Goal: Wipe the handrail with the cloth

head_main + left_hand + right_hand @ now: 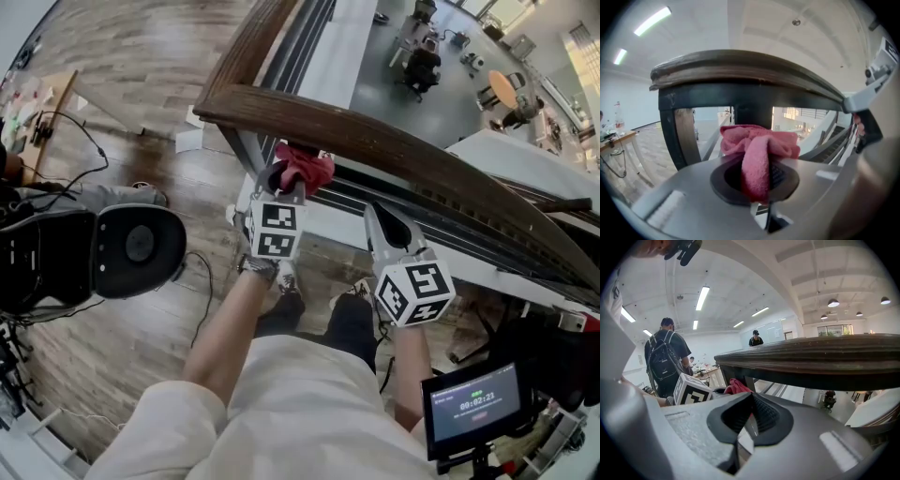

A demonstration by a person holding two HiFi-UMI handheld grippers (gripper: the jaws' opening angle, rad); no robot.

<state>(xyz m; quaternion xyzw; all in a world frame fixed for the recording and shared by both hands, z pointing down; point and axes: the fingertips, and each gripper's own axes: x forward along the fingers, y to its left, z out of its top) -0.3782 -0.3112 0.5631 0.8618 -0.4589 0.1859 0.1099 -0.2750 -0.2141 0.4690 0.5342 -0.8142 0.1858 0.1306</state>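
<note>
Pale shirt and two bare forearms fill the near edge of the head view, reaching forward to the railing. Beyond them the left gripper is raised with the red cloth bunched at its tip, just under the near edge of the wooden handrail. That rail runs from a corner on the left away to the right, above an open drop to a lower floor. From here I cannot tell whether cloth and wood touch. The right gripper points up just to the right, also below the rail and apart from the cloth. A small timer screen sits at the near right.

Seen from the left gripper view, the jaws are clenched on the cloth. One fold hangs down between the pads and the rest puffs out above the tips. The rail's underside arches close above, with a dark post behind. Keeping the bunch proud of the jaws looks meant to let fabric, not metal, meet the wood.

Over in the right gripper view, the jaws are pressed together with nothing between them. The rail crosses overhead, and the left gripper with its cloth shows to the left. A person with a backpack stands far off. This gripper looks idle, merely kept alongside. By my guess the wiping stroke needs the cloth lifted onto the rail's top first.
</note>
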